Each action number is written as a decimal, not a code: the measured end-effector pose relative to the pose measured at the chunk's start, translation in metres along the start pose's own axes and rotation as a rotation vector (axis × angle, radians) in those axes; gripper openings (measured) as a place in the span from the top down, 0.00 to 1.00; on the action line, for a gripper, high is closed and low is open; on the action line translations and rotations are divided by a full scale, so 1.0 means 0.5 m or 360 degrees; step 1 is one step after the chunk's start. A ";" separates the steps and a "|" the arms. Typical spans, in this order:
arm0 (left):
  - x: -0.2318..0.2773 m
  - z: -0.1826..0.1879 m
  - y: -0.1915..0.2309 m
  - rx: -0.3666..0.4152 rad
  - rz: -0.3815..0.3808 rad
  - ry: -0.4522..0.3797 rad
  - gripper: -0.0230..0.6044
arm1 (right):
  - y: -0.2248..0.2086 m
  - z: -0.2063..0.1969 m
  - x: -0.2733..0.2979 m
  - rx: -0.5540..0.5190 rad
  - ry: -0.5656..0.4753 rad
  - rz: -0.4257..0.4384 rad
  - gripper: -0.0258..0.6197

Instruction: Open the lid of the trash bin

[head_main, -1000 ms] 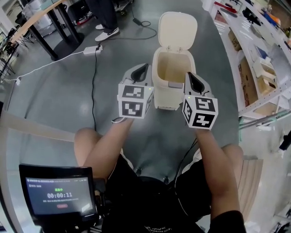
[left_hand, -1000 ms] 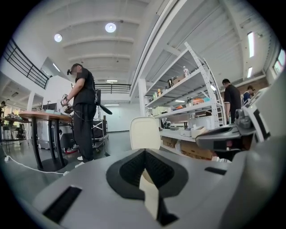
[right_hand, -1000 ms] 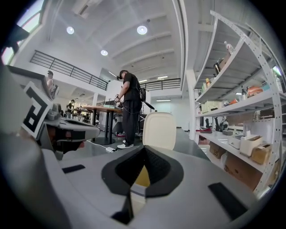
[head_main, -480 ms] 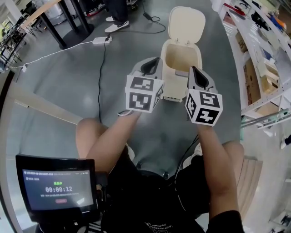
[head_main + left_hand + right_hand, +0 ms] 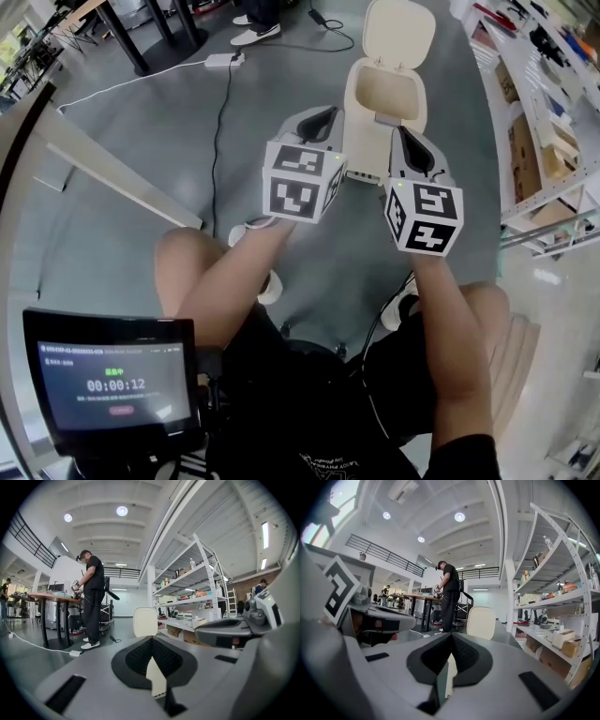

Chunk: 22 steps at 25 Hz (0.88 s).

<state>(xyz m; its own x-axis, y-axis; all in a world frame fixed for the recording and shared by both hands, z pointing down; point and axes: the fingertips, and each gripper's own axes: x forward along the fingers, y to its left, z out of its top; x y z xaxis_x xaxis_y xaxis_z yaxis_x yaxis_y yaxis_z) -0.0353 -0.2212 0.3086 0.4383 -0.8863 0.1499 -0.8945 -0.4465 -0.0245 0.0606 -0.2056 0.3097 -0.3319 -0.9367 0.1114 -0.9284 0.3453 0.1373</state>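
Trash bin stands on the floor, lid up and tipped back, bin open. Left tool and right tool side by side near it, both clenched, nothing between jaws.

A grey concrete floor spreads across the left of the head view, with a white power strip lying at upper centre. White metal shelving lines the right edge. Round ceiling lights glow overhead, and a balcony railing crosses the upper left.
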 end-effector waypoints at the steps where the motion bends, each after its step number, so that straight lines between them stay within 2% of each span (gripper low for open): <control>1: -0.010 -0.001 -0.005 -0.0025 0.0003 0.0001 0.97 | 0.006 0.001 -0.009 0.0007 -0.0001 0.0004 0.96; 7: -0.070 0.012 -0.054 -0.0109 -0.0014 -0.0049 0.96 | 0.031 0.014 -0.058 0.0075 -0.0037 0.0018 0.96; 12: -0.115 0.001 -0.069 -0.0040 0.0016 -0.0043 0.97 | 0.037 0.014 -0.103 0.0076 -0.0039 0.0010 0.96; 22: -0.166 -0.020 -0.089 -0.0088 0.0026 -0.0033 0.97 | 0.056 -0.002 -0.169 0.0043 -0.0027 0.0017 0.96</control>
<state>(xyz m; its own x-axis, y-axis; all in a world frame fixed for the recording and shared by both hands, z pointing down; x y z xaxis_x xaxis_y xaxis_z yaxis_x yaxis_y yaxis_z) -0.0325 -0.1267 0.3072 0.4247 -0.8960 0.1295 -0.9048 -0.4248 0.0279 0.0626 -0.1167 0.3052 -0.3442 -0.9340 0.0961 -0.9289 0.3537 0.1098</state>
